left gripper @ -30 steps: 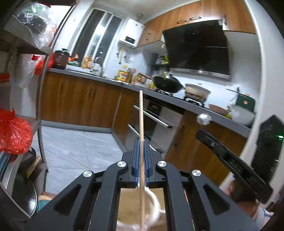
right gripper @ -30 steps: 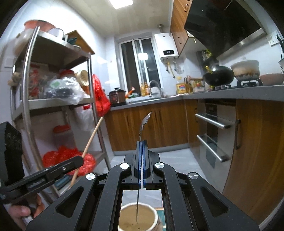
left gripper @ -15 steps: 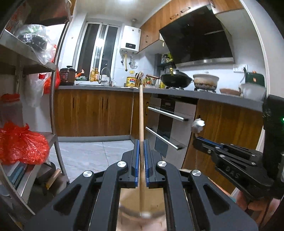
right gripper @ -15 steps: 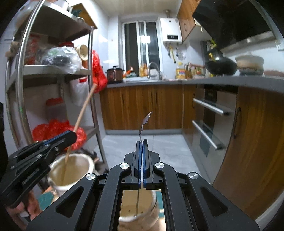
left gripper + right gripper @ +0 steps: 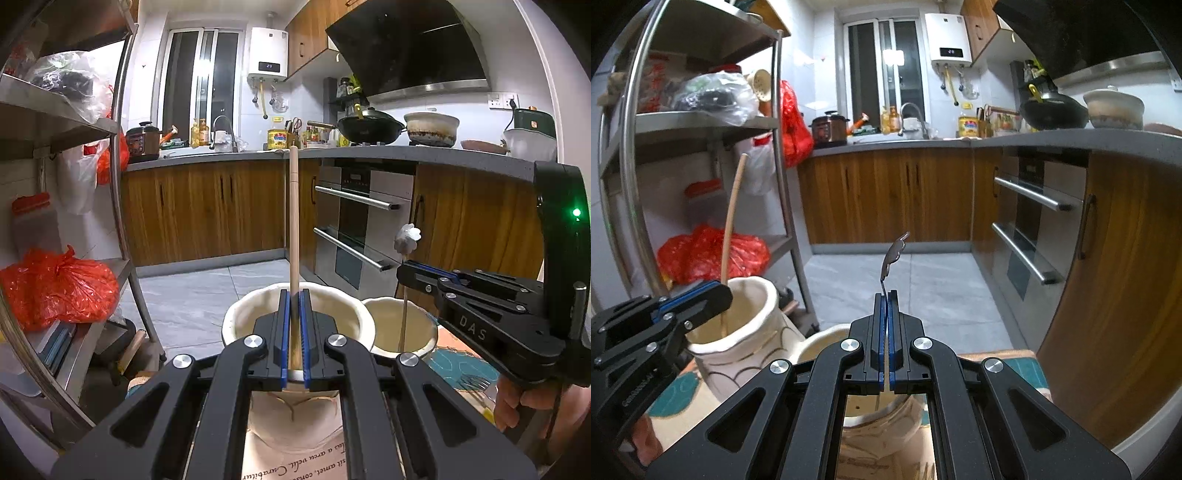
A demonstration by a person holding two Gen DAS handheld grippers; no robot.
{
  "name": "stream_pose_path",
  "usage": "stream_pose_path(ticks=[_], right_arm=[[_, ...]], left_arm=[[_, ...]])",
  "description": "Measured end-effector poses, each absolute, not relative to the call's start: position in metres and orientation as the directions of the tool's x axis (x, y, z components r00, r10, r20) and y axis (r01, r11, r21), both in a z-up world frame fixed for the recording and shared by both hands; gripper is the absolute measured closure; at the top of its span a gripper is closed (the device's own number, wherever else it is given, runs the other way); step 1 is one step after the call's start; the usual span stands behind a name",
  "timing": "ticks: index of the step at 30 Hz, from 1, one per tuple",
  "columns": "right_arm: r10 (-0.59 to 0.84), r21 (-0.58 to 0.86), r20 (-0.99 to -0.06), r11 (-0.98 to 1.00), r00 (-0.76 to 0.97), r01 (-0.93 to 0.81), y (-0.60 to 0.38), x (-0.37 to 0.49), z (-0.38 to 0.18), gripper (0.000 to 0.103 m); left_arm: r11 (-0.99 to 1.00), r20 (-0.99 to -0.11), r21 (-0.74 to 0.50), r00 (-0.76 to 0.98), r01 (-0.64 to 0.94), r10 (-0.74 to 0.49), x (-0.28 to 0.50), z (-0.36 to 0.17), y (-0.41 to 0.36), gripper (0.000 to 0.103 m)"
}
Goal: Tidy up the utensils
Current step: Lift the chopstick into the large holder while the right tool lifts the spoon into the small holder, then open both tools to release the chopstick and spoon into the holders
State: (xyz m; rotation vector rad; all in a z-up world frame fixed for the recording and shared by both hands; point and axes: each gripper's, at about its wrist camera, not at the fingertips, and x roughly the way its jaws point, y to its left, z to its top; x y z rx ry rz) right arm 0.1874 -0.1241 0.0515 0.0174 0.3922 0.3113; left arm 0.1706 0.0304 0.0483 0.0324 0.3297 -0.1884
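Note:
My left gripper (image 5: 294, 295) is shut on an upright wooden stick (image 5: 293, 221). The stick's lower end reaches down into a wide cream jar (image 5: 347, 310). Beside it, my right gripper (image 5: 402, 267) holds a thin metal utensil (image 5: 406, 238) whose lower end is inside a second cream jar (image 5: 424, 332). In the right wrist view the right gripper (image 5: 886, 295) is shut on that metal utensil (image 5: 894, 254) above its jar (image 5: 820, 339). To the left stands the taller jar (image 5: 764, 295) with the wooden stick (image 5: 733, 206) in it, held by the left gripper (image 5: 724, 291).
The jars stand on a patterned mat (image 5: 458, 365). A metal shelf rack (image 5: 786, 206) with red bags (image 5: 55, 284) is on the left. Wooden cabinets and an oven (image 5: 362, 229) lie ahead. A person's hand (image 5: 517, 402) holds the right gripper.
Both grippers have sunk, and the stick and the metal utensil have gone down into the jars. Both jars now show ahead of the fingers.

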Motion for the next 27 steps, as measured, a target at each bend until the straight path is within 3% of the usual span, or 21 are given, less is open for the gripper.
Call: stream_pose_path(ticks=[3, 7, 9, 12, 14, 16, 20, 25, 27], right_arm=[[0.300, 0.073, -0.375, 0.953, 0.877, -0.294, -0.124, 0.188, 0.052, 0.101], [0.296, 0.064, -0.376, 0.954, 0.878, -0.294, -0.124, 0.188, 0.051, 0.101], [0.296, 0.064, -0.378, 0.954, 0.877, -0.294, -0.124, 0.189, 0.052, 0.101], [0.295, 0.064, -0.385, 0.954, 0.875, -0.293, -0.124, 0.191, 0.052, 0.100], [0.295, 0.063, -0.386, 0.954, 0.874, -0.294, -0.124, 0.190, 0.054, 0.091], [0.298, 0.067, -0.383, 0.953, 0.874, -0.295, -0.125, 0.189, 0.057, 0.072], [0.302, 0.079, -0.366, 0.953, 0.880, -0.294, -0.130, 0.180, 0.068, 0.060], [0.311, 0.129, -0.343, 0.950, 0.887, -0.283, -0.145, 0.162, 0.083, 0.009], [0.326, 0.159, -0.330, 0.944, 0.886, -0.288, -0.154, 0.151, 0.089, 0.006]], left_arm=[[0.983, -0.329, 0.005, 0.928, 0.185, -0.173, 0.171, 0.048, 0.030, 0.096], [0.985, -0.324, 0.009, 0.933, 0.170, -0.158, 0.171, 0.049, 0.031, 0.065], [0.986, -0.322, 0.010, 0.934, 0.169, -0.157, 0.170, 0.050, 0.031, 0.065], [0.987, -0.321, 0.007, 0.935, 0.161, -0.150, 0.169, 0.053, 0.032, 0.057], [0.988, -0.313, 0.004, 0.939, 0.153, -0.144, 0.167, 0.055, 0.033, 0.052], [0.988, -0.311, 0.001, 0.939, 0.152, -0.144, 0.165, 0.059, 0.035, 0.051], [0.989, -0.293, -0.017, 0.945, 0.144, -0.143, 0.155, 0.068, 0.039, 0.039], [0.990, -0.258, -0.040, 0.956, 0.134, -0.140, 0.133, 0.083, 0.045, 0.023], [0.988, -0.238, -0.062, 0.959, 0.143, -0.154, 0.121, 0.089, 0.048, 0.016]])
